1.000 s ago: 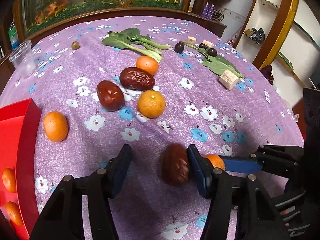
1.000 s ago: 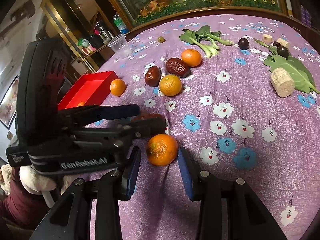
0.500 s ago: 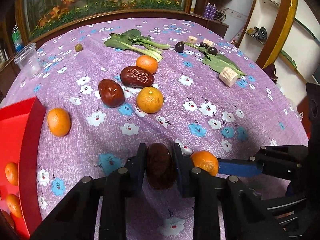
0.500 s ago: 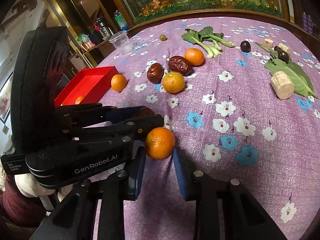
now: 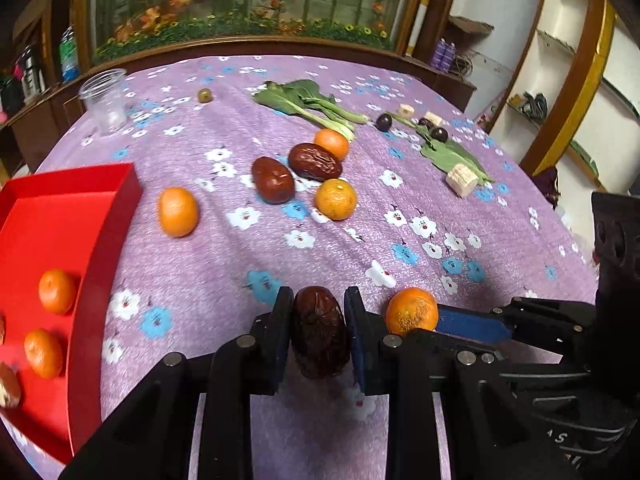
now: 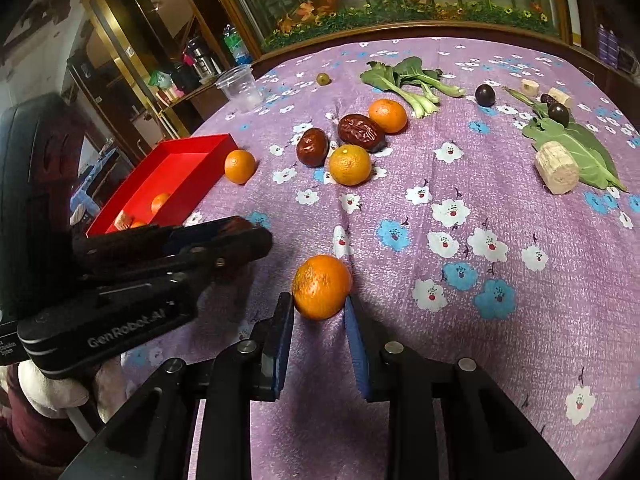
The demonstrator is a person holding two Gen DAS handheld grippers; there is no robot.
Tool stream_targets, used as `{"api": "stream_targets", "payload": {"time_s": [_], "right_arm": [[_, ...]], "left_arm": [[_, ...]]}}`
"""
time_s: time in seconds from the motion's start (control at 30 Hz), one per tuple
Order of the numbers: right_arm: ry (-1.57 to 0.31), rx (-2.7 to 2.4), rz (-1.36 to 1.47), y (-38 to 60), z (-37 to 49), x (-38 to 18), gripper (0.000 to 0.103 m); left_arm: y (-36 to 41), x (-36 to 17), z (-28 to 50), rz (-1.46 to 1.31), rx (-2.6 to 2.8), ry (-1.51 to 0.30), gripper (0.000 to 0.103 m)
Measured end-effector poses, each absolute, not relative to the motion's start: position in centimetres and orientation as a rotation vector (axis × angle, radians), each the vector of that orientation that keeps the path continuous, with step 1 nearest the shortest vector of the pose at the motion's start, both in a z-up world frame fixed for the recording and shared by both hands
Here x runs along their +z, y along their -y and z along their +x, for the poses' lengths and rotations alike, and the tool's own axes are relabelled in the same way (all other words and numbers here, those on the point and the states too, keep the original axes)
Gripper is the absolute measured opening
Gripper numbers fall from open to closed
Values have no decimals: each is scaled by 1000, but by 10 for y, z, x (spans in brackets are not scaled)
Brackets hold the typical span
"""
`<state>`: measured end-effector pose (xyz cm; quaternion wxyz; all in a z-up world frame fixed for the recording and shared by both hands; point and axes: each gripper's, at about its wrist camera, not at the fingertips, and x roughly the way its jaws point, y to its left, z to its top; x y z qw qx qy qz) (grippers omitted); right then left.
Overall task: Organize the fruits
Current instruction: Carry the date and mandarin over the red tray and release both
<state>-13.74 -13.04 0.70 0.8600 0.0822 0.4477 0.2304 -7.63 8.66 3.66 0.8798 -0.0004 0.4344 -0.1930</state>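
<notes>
My left gripper (image 5: 318,300) is shut on a dark red date (image 5: 319,330) and holds it above the purple flowered cloth. My right gripper (image 6: 319,304) is shut on an orange tangerine (image 6: 321,286), also lifted off the cloth; this tangerine shows in the left wrist view (image 5: 412,312) too. A red tray (image 5: 60,240) at the left holds two tangerines (image 5: 57,291). On the cloth lie three more tangerines (image 5: 178,212) (image 5: 335,199) (image 5: 331,144) and two dates (image 5: 273,179) (image 5: 315,162).
A clear plastic cup (image 5: 105,100) stands at the back left. Bok choy (image 5: 308,102), dark plums (image 5: 384,122), a green grape (image 5: 205,95), a green leaf (image 5: 452,156) and pale cut chunks (image 5: 462,180) lie at the back and right. The left gripper body (image 6: 132,280) is close beside the right one.
My left gripper closed on the date and lifted it. My right gripper closed on the tangerine and raised it. Both views pulled back and up from the cloth.
</notes>
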Motion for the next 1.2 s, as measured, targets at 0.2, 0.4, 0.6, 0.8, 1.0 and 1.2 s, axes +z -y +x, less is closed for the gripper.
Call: {"api": "stream_targets", "payload": {"time_s": [0.2, 0.4, 0.6, 0.8, 1.0, 1.2], "right_arm": [[-931, 486, 182, 128, -146, 10, 27], [-910, 489, 174, 127, -158, 18, 25], [-896, 491, 159, 124, -169, 24, 25], [-914, 482, 123, 116, -173, 20, 25], [-918, 450, 83, 107, -169, 19, 33], [-962, 401, 55, 102, -161, 7, 30]], "left_arm": [[-94, 42, -87, -30, -390, -890, 25], [-100, 52, -100, -49, -390, -862, 25], [-110, 57, -108, -76, -381, -848, 25], [-121, 52, -111, -110, -367, -864, 25], [-134, 50, -114, -145, -357, -865, 25], [-152, 52, -116, -187, -345, -849, 25]]}}
